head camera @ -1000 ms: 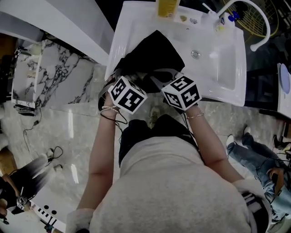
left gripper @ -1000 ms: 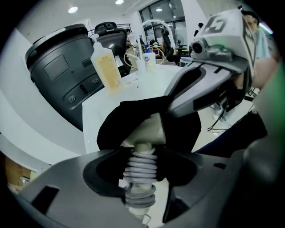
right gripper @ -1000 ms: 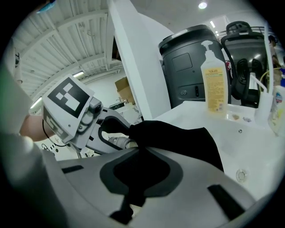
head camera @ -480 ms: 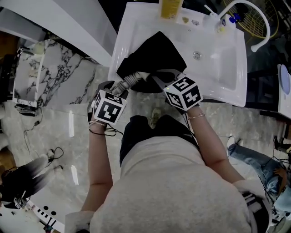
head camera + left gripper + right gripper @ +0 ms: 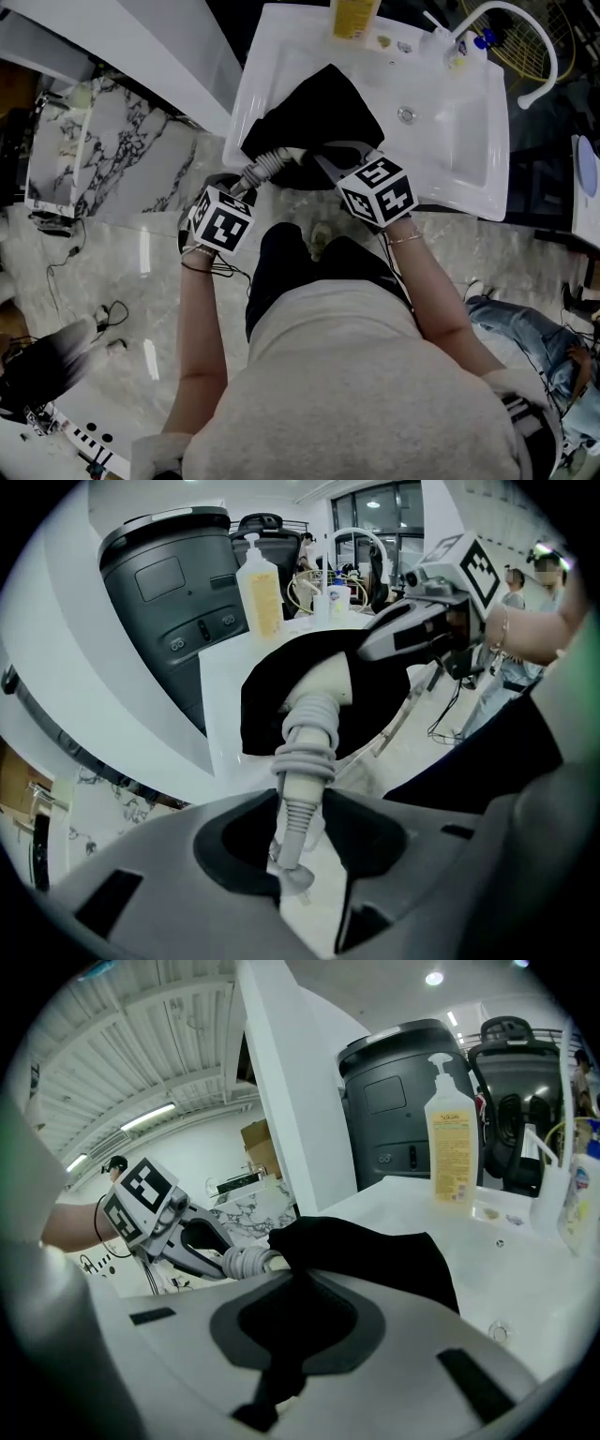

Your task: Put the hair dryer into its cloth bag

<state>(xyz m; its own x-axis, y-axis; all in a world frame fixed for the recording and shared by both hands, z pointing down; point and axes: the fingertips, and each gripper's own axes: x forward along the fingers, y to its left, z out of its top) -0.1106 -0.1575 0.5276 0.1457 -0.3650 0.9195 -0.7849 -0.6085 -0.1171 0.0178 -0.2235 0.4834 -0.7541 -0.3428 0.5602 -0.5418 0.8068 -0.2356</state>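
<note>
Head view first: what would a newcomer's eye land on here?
A black cloth bag lies on the left side of the white sink, and the pale handle and coiled cord of the hair dryer stick out of its mouth. The left gripper has just been closing its jaws on the handle's ribbed cord end. The right gripper has its jaws shut on the bag's edge.

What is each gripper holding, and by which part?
Right gripper pinches the cloth bag's near edge. Left gripper's jaws have just been closing and now grip the hair dryer's ribbed cord collar.
</note>
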